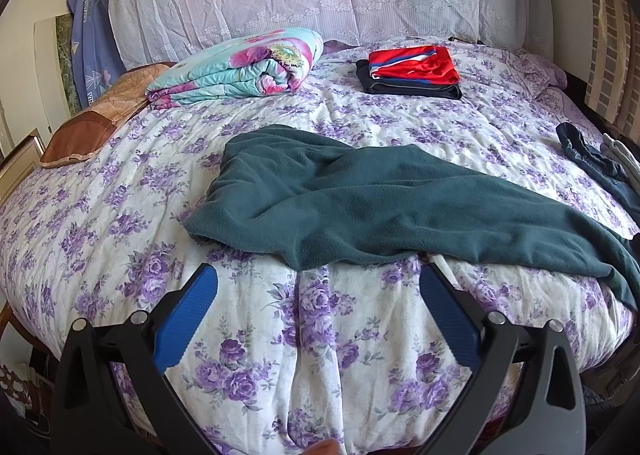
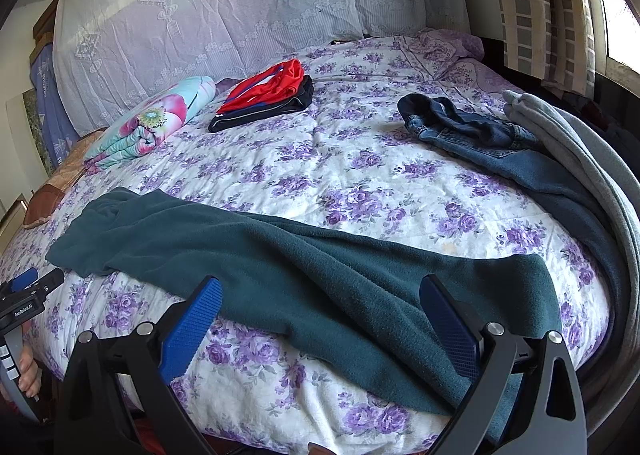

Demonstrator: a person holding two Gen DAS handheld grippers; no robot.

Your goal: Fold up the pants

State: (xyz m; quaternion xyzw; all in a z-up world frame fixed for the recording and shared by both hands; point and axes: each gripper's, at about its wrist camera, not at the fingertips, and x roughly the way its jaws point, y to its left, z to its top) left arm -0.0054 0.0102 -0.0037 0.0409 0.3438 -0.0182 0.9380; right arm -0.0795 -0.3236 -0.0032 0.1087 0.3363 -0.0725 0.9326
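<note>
The green pants point(image 1: 360, 199) lie spread out on the bed point(image 1: 328, 355), near its front edge. They are soft and dark green, and they are not folded yet. One end is bunched up toward the left side of the bed. The other end reaches to the right, and its tip hangs a little over the front edge. The cloth has some bumps and wrinkles in it.

The left gripper point(image 1: 318, 283) is wide apart and holds nothing. It sits over the flowery bed cover, just in front of the pants, and does not touch them. Its blue fingers point(image 1: 188, 319) point toward the pants.

The right gripper point(image 2: 320, 295) is wide apart too, and it holds nothing. It is by the right end of the pants. From this view you cannot tell if its fingers touch the cloth.

Far back on the bed sits a folded pile of red and black clothes point(image 1: 412, 71). Next to it, on the left, is a rolled flowery blanket point(image 1: 240, 67). On the right side of the bed lie blue jeans point(image 2: 472, 131) and something gray point(image 2: 568, 151) just beside them. A brown pillow point(image 1: 84, 131) rests at the left edge of the bed.
</note>
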